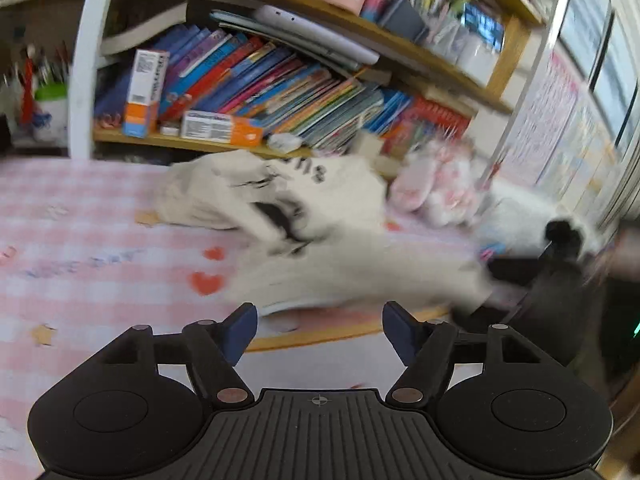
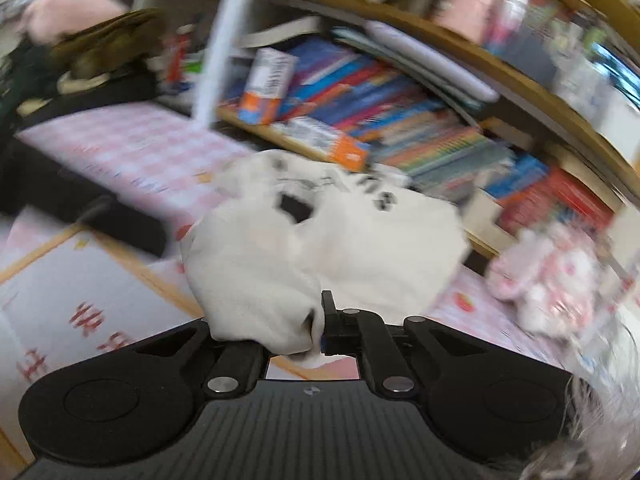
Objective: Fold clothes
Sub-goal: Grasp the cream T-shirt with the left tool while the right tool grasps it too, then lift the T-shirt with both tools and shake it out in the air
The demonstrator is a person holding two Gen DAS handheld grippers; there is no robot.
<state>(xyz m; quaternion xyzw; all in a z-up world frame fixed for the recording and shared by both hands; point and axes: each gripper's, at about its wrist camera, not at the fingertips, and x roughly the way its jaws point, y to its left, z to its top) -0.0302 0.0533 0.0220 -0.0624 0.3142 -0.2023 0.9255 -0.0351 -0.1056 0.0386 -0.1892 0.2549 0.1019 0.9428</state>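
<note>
Right wrist, right tool (image 2: 320,332) clamping white garment (image 2: 340,236), left tool (image 1: 319,330) agape, garment beyond

A white shirt (image 1: 320,216) with black lettering lies centre frame on a pink-and-white checked cloth (image 1: 80,208) printed with red hearts; the tool's pads (image 1: 240,332) are blue.

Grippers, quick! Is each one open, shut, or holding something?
Left gripper: open, nothing between its blue pads.
Right gripper: shut on the crumpled white cloth garment with black print.
</note>
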